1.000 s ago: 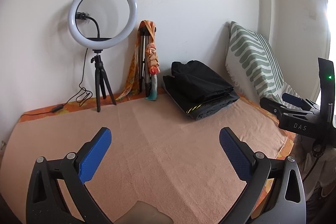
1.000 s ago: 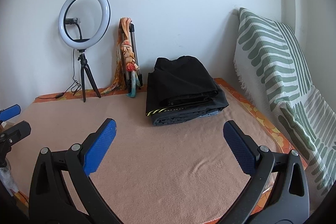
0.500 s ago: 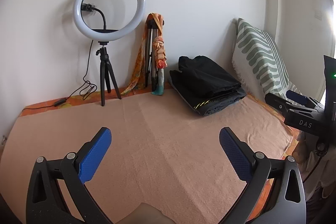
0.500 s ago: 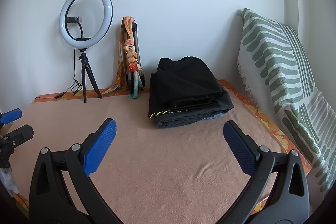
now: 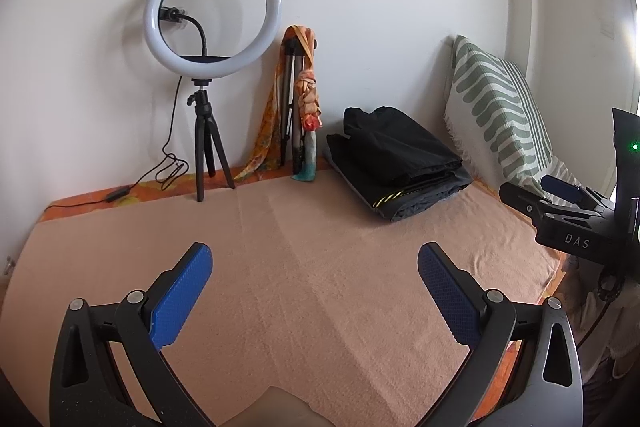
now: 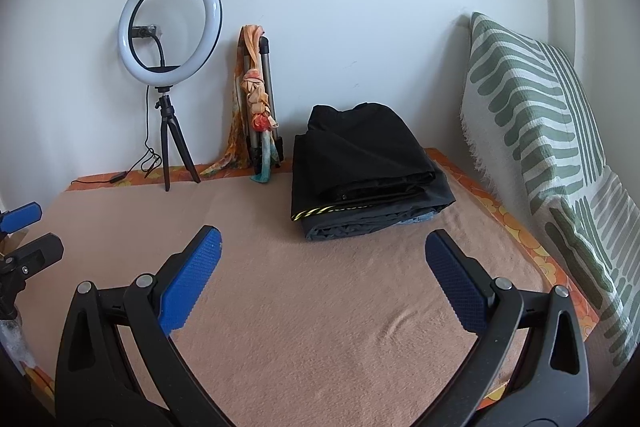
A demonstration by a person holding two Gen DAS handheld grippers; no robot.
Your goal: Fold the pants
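A stack of folded dark pants [image 5: 396, 163] lies at the back right of the peach blanket [image 5: 304, 267], near the wall. It also shows in the right wrist view [image 6: 364, 171], with a yellow-striped band on its front edge. My left gripper [image 5: 314, 267] is open and empty, held over the blanket well in front of the stack. My right gripper [image 6: 322, 255] is open and empty, just in front of the stack. The right gripper appears at the right edge of the left wrist view [image 5: 560, 203].
A ring light on a tripod [image 5: 210, 27] stands at the back left with its cable along the wall. A folded tripod wrapped in an orange scarf [image 5: 300, 99] leans on the wall. A green-striped pillow [image 6: 532, 115] stands along the right side.
Both grippers have drawn back and tilted down a little, so the pants stack and ring light sit lower and farther off in view. Both stay open and empty.
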